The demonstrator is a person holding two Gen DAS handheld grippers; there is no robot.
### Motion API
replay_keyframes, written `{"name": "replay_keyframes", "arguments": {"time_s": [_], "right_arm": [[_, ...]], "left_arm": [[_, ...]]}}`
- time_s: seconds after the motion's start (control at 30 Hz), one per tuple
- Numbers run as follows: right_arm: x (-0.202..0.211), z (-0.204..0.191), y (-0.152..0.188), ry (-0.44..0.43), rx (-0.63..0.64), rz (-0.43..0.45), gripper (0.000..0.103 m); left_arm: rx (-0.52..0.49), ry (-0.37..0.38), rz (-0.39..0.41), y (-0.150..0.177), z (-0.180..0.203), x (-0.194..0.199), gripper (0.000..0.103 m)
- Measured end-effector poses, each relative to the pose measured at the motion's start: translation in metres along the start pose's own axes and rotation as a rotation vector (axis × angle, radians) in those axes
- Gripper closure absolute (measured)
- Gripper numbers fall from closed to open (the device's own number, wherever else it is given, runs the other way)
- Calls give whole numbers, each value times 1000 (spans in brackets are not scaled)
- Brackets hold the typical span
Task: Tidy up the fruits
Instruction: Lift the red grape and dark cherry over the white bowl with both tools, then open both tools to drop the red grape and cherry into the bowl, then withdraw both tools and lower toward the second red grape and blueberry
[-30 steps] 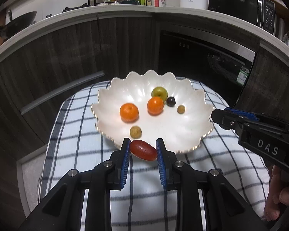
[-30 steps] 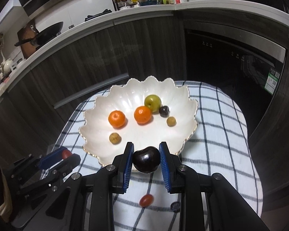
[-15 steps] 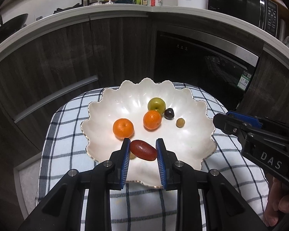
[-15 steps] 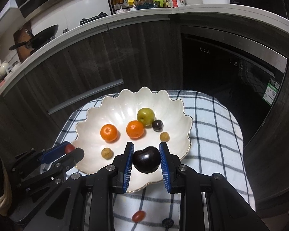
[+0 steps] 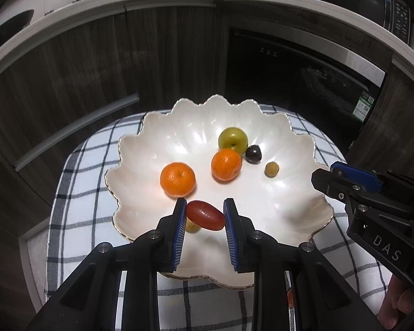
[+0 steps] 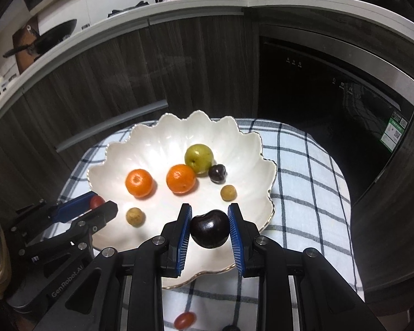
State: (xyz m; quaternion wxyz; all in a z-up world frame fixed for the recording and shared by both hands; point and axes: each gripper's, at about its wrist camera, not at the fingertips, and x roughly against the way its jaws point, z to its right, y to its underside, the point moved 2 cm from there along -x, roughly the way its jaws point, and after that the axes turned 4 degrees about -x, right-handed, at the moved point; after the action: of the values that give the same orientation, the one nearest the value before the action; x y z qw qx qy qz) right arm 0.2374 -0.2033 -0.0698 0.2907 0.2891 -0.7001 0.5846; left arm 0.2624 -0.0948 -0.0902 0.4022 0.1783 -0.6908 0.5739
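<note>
Now both grippers sit farther over the bowl (image 5: 129,149), jaws gripping red tomato (image 5: 205,215) and dark plum (image 6: 209,229).

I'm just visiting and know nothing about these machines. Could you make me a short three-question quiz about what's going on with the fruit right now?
1. True or false: both tongs are holding a fruit over the white scalloped bowl.
2. Multiple choice: what do the right tongs hold? A) an orange B) a dark cherry C) a green apple
3. Fill in: how many orange mandarins lie in the bowl?

Key
1. True. The left tongs grip a red oblong fruit; the right tongs grip a dark cherry.
2. B.
3. Two: the left mandarin and the right mandarin, beside the green apple.
</note>
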Motion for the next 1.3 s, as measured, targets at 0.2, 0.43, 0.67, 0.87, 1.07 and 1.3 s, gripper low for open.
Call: {"name": "replay_keyframes", "arguments": {"time_s": [0.2, 0.43, 0.67, 0.87, 1.07, 1.3], "right_arm": [[-13, -4, 3, 18, 26, -33, 74], [-22, -5, 7, 16, 33, -57, 74], [-21, -7, 4, 28, 52, -50, 73], [-12, -5, -1, 42, 40, -13, 47], [-2, -4, -7, 60, 35, 18, 34], [14, 2, -10, 69, 2, 50, 22]], "left_arm": [[2, -3, -24, 3, -2, -9, 75], [8, -10, -32, 4, -4, -12, 75], [18, -13, -31, 3, -7, -10, 55], [20, -26, -9, 0, -9, -3, 44], [19, -61, 22, -3, -10, 8, 35], [21, -86, 56, -8, -10, 25, 25]]}}
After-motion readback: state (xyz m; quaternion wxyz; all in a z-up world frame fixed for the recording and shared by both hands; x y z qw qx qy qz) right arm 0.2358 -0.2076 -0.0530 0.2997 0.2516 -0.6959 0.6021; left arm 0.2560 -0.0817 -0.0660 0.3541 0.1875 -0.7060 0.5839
